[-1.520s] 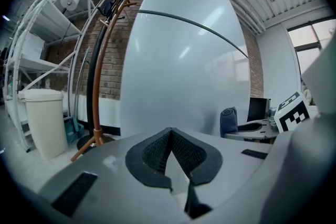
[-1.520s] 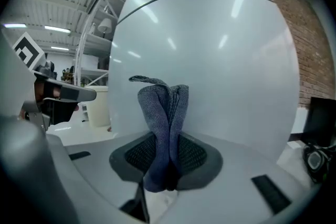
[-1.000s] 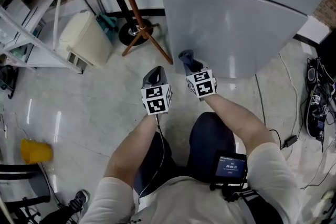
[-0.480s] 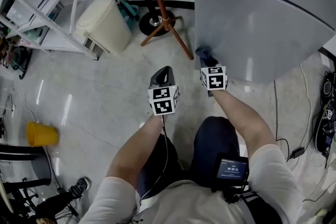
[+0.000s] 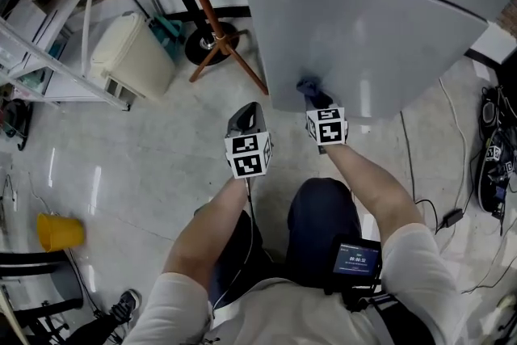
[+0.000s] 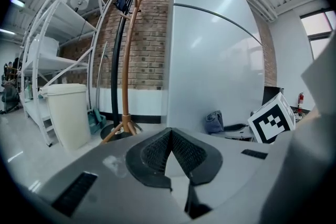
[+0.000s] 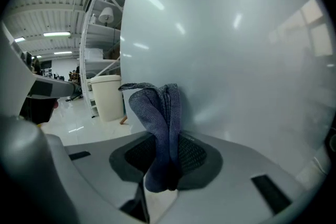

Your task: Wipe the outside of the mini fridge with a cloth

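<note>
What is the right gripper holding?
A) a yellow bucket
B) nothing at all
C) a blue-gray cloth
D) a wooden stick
C: in the right gripper view, the right gripper has its jaws closed on a blue-gray cloth, which sticks up from between them right at the fridge.

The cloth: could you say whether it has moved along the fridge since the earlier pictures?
Yes. In the head view the cloth, clamped in the right gripper, has slid rightward, away from the lower left corner of the fridge.
</note>
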Tool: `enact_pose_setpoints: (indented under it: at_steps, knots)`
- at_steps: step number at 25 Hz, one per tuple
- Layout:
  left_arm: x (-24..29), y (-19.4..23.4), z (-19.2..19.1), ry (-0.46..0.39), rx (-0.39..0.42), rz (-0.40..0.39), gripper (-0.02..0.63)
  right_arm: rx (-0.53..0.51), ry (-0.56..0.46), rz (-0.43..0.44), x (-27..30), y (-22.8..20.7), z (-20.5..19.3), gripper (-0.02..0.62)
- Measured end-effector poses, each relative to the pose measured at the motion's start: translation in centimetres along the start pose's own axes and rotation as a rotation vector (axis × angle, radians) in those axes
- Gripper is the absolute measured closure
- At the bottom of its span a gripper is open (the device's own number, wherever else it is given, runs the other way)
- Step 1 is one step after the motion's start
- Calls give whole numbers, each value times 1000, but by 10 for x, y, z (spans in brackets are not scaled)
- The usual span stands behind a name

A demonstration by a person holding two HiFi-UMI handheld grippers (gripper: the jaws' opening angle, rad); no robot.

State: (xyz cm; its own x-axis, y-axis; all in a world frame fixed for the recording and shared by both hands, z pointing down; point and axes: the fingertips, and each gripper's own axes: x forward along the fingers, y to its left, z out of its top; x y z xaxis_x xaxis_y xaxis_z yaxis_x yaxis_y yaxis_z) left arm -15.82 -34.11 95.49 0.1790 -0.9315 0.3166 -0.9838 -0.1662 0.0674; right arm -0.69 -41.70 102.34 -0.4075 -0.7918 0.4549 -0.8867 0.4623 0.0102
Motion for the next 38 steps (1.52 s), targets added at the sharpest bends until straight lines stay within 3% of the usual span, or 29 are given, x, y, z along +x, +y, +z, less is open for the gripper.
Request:
enact_pose_setpoints:
  at_steps: [12, 24, 30, 38]
  knots:
    - [44, -102, -4, 23, 49, -143, 606, 43, -2, -138, -56, -116, -30, 491]
    - [71, -177, -7, 28, 64, -227, 606, 115, 4, -312, -112, -234, -54, 491]
    - [73, -190, -8, 32, 75, -235, 606, 166, 3, -385, -130, -280, -65, 491]
    - [75, -179, -10, 32, 62, -228, 606, 187, 2, -411, -128, -282, -67, 491]
